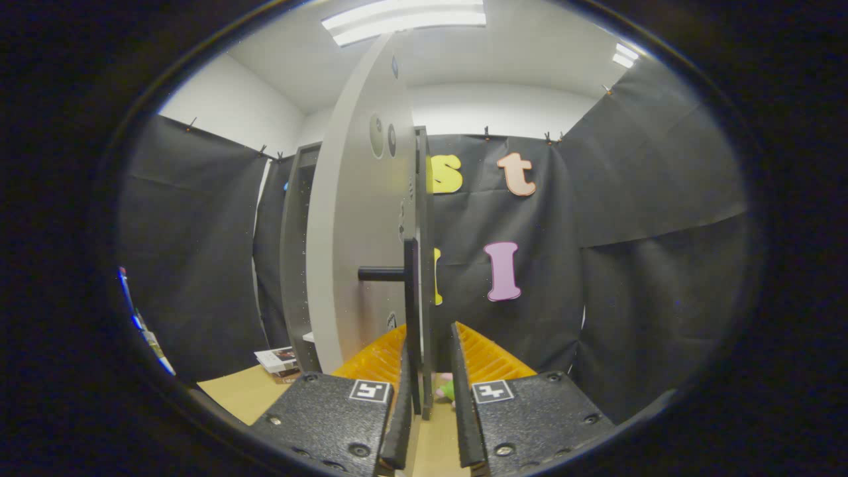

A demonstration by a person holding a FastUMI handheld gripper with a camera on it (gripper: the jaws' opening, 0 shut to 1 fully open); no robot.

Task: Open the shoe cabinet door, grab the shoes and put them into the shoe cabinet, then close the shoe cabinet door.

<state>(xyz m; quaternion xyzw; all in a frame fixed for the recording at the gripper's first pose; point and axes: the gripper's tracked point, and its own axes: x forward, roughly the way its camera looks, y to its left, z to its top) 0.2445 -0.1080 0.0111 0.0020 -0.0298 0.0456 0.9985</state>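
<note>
The shoe cabinet door point(354, 218) stands open and is seen nearly edge-on: a tall, flat, pale grey panel with a smooth matte face, its dark edge rising just ahead of the gripper point(430, 387). One black bar handle point(411, 318) runs vertically along that edge, held off the panel by a short round black post. The handle's lower end sits between the two fingers, against the left one, while a gap remains on the right side, so the fingers are parted around the handle and whether both press on it cannot be told. Behind the door stands the dark grey frame of the shoe cabinet point(296, 258), on a light wooden floor board point(242, 394). Low between the fingers, beyond the door's edge, lies a small pink and green object point(447, 389), too hidden to name. Near the cabinet's foot, at the board's far left edge, rests one small stack of booklets point(279, 362). Two round marks point(383, 138) sit high on the door's face.
</note>
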